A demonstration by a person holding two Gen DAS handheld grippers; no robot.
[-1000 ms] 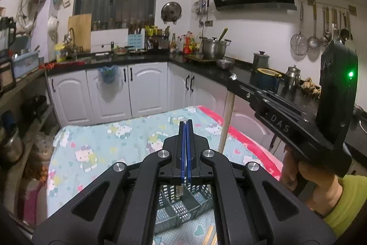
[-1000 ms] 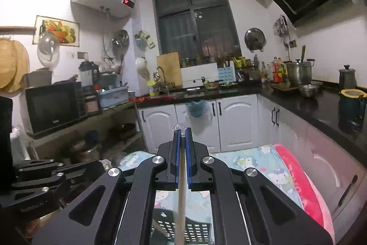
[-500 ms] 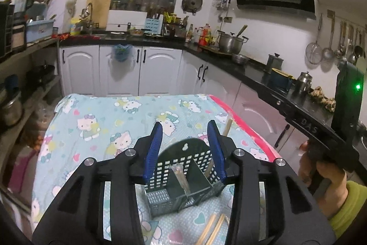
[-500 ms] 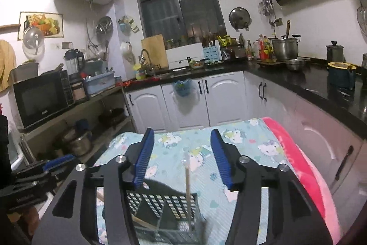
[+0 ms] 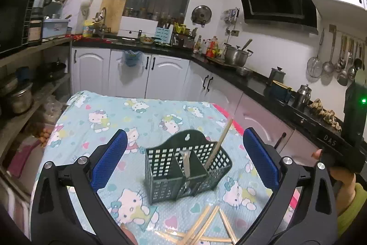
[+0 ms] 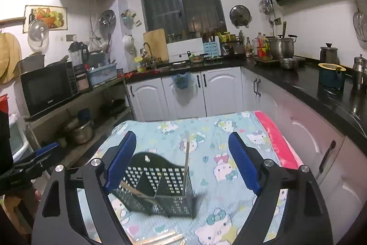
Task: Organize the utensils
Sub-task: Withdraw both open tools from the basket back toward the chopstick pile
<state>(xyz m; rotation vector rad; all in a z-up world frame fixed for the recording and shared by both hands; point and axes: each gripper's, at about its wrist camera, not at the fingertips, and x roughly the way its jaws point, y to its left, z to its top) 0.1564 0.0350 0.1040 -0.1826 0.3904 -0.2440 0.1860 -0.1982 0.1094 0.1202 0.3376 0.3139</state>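
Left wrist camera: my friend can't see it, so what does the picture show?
A dark green utensil basket stands on a Hello Kitty tablecloth with two chopsticks standing in it, framed by the open left gripper. More loose chopsticks lie in front of the basket, and the right gripper shows at the right edge.

A table draped in a pale blue cartoon-cat cloth carries a dark green slotted utensil caddy standing upright near its middle, with loose wooden chopsticks scattered flat on the cloth just in front.
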